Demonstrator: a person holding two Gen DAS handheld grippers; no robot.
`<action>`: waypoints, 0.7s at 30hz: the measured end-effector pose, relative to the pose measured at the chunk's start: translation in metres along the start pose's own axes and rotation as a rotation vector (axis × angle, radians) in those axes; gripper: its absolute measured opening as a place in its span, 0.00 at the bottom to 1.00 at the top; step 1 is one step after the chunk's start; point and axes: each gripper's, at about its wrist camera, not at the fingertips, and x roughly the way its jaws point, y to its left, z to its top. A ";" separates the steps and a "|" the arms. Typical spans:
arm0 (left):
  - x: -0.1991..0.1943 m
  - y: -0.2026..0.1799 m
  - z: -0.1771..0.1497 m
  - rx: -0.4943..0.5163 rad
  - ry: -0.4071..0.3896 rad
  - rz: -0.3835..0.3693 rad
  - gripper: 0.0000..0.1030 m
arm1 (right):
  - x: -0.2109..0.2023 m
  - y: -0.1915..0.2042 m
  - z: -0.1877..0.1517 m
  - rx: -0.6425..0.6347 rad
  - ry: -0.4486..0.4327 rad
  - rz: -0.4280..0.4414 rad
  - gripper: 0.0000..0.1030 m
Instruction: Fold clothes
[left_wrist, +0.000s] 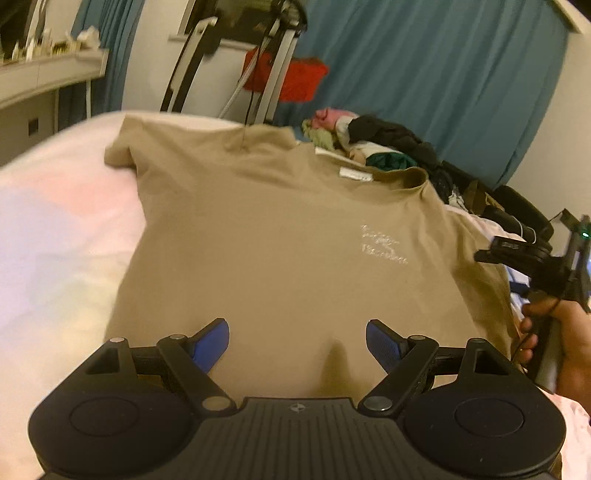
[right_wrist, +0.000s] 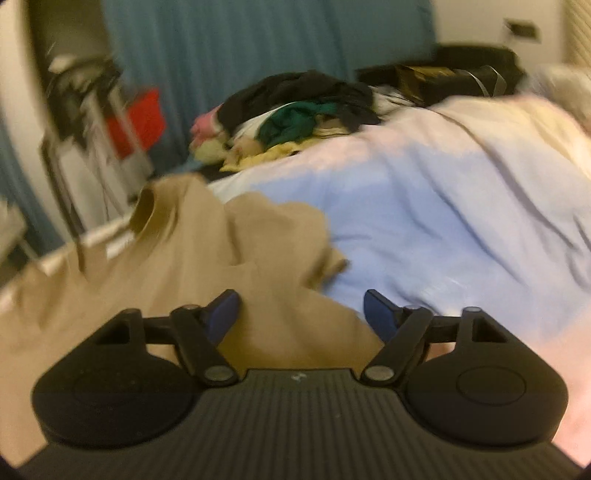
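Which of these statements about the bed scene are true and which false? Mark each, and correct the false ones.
1. The tan T-shirt lies spread on the bed. True.
2. The left gripper is shut on the shirt. False: its fingers stand apart, holding nothing.
3. A pile of mixed clothes lies beyond the shirt. True.
4. The curtain behind is red. False: it is blue.
5. The right gripper is open. True.
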 end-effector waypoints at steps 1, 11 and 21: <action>0.004 0.001 0.001 0.001 -0.002 0.006 0.81 | 0.005 0.012 -0.001 -0.068 0.004 -0.003 0.57; 0.019 0.007 0.004 -0.008 -0.018 0.056 0.81 | -0.028 0.120 -0.062 -0.693 -0.157 0.046 0.20; 0.017 0.008 0.003 -0.010 -0.015 0.058 0.81 | -0.096 0.113 -0.065 -0.581 -0.201 0.366 0.51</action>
